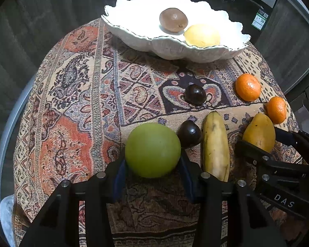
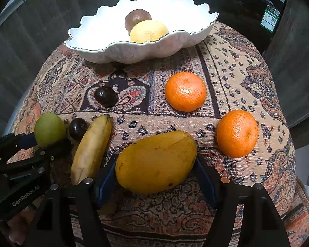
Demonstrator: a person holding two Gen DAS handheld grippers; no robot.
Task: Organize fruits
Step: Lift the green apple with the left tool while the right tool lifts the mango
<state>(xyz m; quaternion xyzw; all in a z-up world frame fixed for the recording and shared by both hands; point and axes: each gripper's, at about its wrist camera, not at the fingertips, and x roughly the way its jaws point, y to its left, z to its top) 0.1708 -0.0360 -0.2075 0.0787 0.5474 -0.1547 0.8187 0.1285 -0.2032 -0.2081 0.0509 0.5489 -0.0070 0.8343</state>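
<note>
Left tongs [image 1: 152, 164] closed on green fruit [image 1: 152, 150] at near left of surface [image 1: 76, 103]; banana [image 1: 215, 146] just right; right tongs [image 2: 155, 177] closed on mango [image 2: 156, 161]; white bowl [image 1: 166, 47] at far edge.

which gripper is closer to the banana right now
Neither by a clear margin. The banana lies between them: the left gripper clasps the green apple on one side, the right gripper clasps the mango on the other.
</note>
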